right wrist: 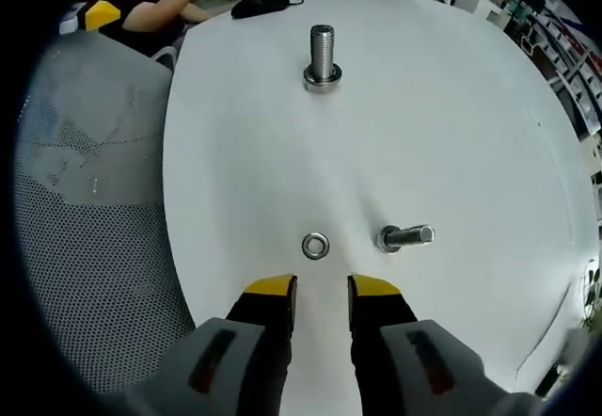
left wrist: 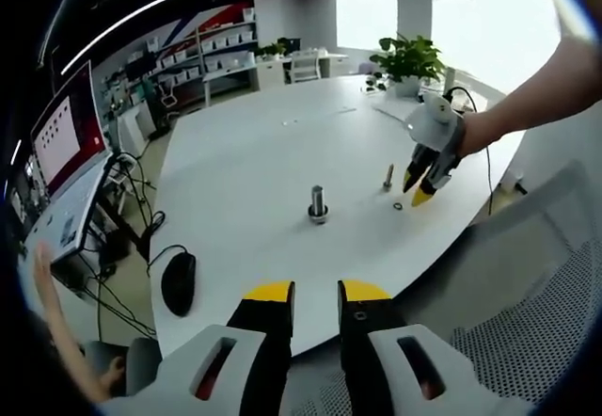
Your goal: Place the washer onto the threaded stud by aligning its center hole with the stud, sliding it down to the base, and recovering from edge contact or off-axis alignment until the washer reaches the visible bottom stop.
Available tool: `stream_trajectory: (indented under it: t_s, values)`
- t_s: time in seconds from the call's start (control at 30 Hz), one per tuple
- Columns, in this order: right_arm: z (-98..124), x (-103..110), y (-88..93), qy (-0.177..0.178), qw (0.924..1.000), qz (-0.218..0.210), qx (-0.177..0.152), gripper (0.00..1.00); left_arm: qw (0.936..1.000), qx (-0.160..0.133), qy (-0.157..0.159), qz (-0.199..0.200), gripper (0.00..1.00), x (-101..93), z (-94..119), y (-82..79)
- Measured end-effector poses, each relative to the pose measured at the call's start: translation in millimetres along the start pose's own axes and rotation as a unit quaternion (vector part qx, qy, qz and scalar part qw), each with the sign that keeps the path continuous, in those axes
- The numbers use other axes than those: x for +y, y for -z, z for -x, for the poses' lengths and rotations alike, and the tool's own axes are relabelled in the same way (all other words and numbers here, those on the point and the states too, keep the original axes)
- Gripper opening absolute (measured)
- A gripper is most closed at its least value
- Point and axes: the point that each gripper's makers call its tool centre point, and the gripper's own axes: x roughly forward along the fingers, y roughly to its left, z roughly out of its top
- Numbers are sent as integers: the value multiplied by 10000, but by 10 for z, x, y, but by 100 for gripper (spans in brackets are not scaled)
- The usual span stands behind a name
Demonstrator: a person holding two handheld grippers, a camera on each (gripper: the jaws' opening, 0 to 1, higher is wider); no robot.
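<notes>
Washer [right wrist: 315,245] flat beside small stud [right wrist: 405,237], right tool [right wrist: 322,289] above, empty

Bright, even daylight from the window [left wrist: 489,21] behind the potted plant [left wrist: 407,58], blown out to white there. Soft glare across the white table [left wrist: 245,152], with only faint shadows beneath the threaded stud [right wrist: 322,56]. Strong fisheye bending at edges; centre sharp.
</notes>
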Motion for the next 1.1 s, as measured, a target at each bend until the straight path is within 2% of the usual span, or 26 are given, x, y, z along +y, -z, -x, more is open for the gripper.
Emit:
stream_trajectory:
  t_s: [0.13,0.27,0.6,0.73,0.9,1.0,1.1]
  values:
    - [-32,16,-38,-29,10000,-42,-54,24,10000,-52,-1,84,16,46,-17,-8]
    - [-59,38,-66,-20,9999,28,-99,24,10000,-20,16,7,16,26,-28,22]
    - [-130,11,-65,20,10000,-63,-52,24,10000,-42,25,51,16,24,-19,-4]
    - [-167,22,-74,20,9998,207,21,24,10000,-50,26,46,16,3,-6,-23]
    - [-161,23,-105,-27,9998,203,39,24,9999,-79,21,69,16,34,-16,-21]
    - [-183,47,-150,-121,9983,534,185,24,9999,-103,8,74,16,37,-10,-27]
    - [-169,93,-143,-124,9974,649,304,23,9999,-101,16,69,16,33,-11,-32]
